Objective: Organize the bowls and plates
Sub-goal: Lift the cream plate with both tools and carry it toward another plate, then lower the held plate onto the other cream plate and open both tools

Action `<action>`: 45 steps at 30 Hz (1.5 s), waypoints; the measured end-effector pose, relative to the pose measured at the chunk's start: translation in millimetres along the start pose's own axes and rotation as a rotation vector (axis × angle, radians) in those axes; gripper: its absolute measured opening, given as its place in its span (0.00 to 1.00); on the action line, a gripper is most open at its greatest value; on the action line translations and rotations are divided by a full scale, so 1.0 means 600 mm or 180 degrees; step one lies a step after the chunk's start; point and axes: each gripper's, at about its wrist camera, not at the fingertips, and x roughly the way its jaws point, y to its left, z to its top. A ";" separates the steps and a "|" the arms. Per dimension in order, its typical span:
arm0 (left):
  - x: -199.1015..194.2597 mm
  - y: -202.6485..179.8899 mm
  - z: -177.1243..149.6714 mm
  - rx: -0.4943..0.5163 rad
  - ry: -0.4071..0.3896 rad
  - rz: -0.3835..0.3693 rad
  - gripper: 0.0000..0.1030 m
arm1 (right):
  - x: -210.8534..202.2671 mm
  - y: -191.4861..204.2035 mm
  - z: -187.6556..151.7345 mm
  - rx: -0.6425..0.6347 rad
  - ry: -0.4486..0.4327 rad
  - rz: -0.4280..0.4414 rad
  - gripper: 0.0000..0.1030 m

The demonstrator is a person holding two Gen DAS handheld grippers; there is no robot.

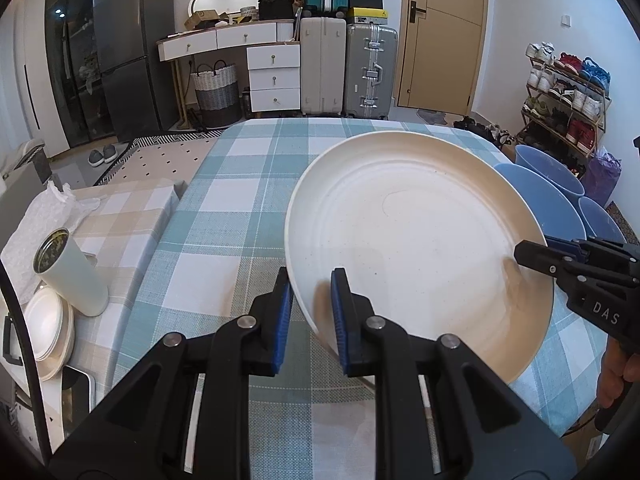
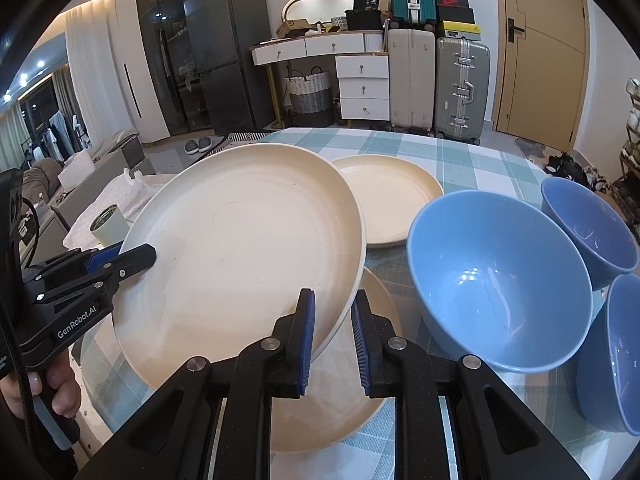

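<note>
A large cream plate hangs tilted above the table, held from both sides. My left gripper is shut on its left rim. My right gripper is shut on the opposite rim. Under the held plate a second cream plate lies on the cloth. A smaller cream plate rests farther back. To the right stand three blue bowls: a big one and two more.
The table has a teal plaid cloth. On a lower surface to the left stand a white tumbler and a stack of white plates. Suitcases and a shoe rack line the far wall.
</note>
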 end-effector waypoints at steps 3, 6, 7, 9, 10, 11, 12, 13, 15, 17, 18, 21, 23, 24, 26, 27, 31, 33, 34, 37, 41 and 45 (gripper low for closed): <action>0.011 -0.002 -0.008 0.0023 0.0013 -0.0016 0.15 | 0.002 -0.006 -0.008 0.0028 0.0021 -0.0011 0.18; 0.020 -0.008 -0.017 0.0082 0.0031 0.0014 0.15 | 0.004 -0.011 -0.015 0.0062 0.0064 -0.0007 0.18; 0.026 -0.005 -0.018 0.0086 0.0043 0.0014 0.15 | 0.005 -0.012 -0.018 0.0082 0.0082 0.0002 0.18; 0.033 -0.006 -0.024 0.0082 0.0070 0.0010 0.16 | 0.006 -0.013 -0.021 0.0085 0.0087 -0.0004 0.19; 0.036 -0.006 -0.027 0.0079 0.0089 0.0006 0.16 | 0.007 -0.013 -0.022 0.0078 0.0097 -0.0015 0.19; 0.040 -0.006 -0.030 0.0079 0.0097 0.0002 0.16 | 0.007 -0.011 -0.023 0.0072 0.0103 -0.0026 0.19; 0.042 -0.007 -0.033 0.0084 0.0100 0.0004 0.16 | 0.007 -0.011 -0.025 0.0067 0.0113 -0.0036 0.19; 0.045 -0.008 -0.037 0.0094 0.0103 0.0000 0.16 | 0.007 -0.012 -0.026 0.0068 0.0124 -0.0038 0.19; 0.049 -0.010 -0.043 0.0111 0.0120 -0.0010 0.17 | 0.007 -0.012 -0.029 0.0081 0.0127 -0.0049 0.19; 0.055 -0.011 -0.048 0.0122 0.0140 -0.0016 0.17 | 0.007 -0.012 -0.033 0.0083 0.0132 -0.0068 0.19; 0.059 -0.010 -0.049 0.0125 0.0145 -0.0017 0.17 | 0.007 -0.011 -0.035 0.0076 0.0139 -0.0082 0.19; 0.066 -0.011 -0.054 0.0159 0.0143 -0.0007 0.17 | 0.008 -0.009 -0.039 0.0043 0.0149 -0.0126 0.19; 0.071 -0.012 -0.056 0.0178 0.0150 -0.0002 0.17 | 0.011 -0.009 -0.043 0.0031 0.0175 -0.0156 0.19; 0.073 -0.014 -0.057 0.0194 0.0152 0.0004 0.17 | 0.012 -0.010 -0.044 0.0022 0.0181 -0.0171 0.19; 0.076 -0.018 -0.059 0.0224 0.0154 0.0012 0.18 | 0.014 -0.012 -0.047 0.0037 0.0189 -0.0180 0.19; 0.078 -0.018 -0.060 0.0238 0.0158 0.0008 0.18 | 0.015 -0.014 -0.047 0.0049 0.0191 -0.0182 0.19; 0.089 -0.020 -0.066 0.0251 0.0208 -0.0022 0.18 | 0.018 -0.015 -0.050 0.0070 0.0222 -0.0207 0.19; 0.096 -0.019 -0.067 0.0244 0.0239 -0.0028 0.18 | 0.020 -0.015 -0.051 0.0059 0.0233 -0.0225 0.19; 0.099 -0.019 -0.068 0.0245 0.0240 -0.0028 0.18 | 0.022 -0.015 -0.051 0.0050 0.0245 -0.0239 0.19; 0.100 -0.022 -0.072 0.0251 0.0258 -0.0037 0.18 | 0.027 -0.014 -0.053 0.0022 0.0267 -0.0273 0.19; 0.109 -0.023 -0.075 0.0269 0.0287 -0.0029 0.18 | 0.033 -0.012 -0.054 0.0005 0.0300 -0.0314 0.19; 0.112 -0.026 -0.077 0.0306 0.0282 -0.0003 0.19 | 0.036 -0.010 -0.058 -0.0022 0.0316 -0.0360 0.19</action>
